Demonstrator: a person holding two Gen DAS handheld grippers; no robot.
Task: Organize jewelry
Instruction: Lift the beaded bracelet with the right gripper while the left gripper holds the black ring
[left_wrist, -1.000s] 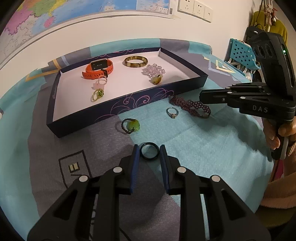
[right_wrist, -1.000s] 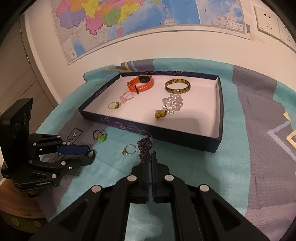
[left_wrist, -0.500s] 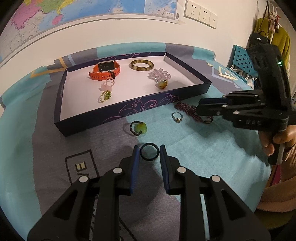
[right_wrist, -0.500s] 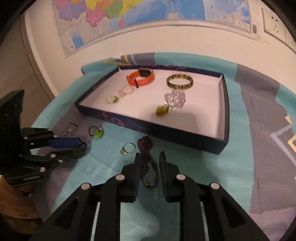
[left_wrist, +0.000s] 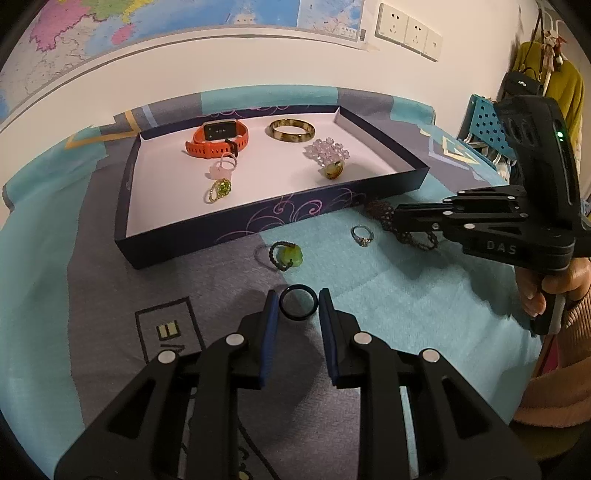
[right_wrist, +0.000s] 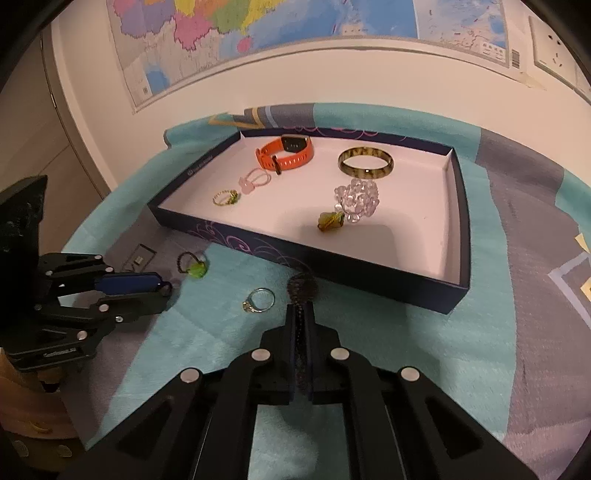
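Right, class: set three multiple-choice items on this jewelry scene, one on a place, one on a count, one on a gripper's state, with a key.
1. Where does the silver ring lie?
A in the tray
B on the cloth before the tray
C between fingers

2. How many pieces lie in the tray?
A three
B five
C eight

3. What does the right gripper do?
A stands open
B grips the beaded bracelet
C grips the orange watch

Key: B, it lies on teal cloth outside the wall; B, watch, bangle, crystal cluster, two rings; B, fingers shut on the dark beads.
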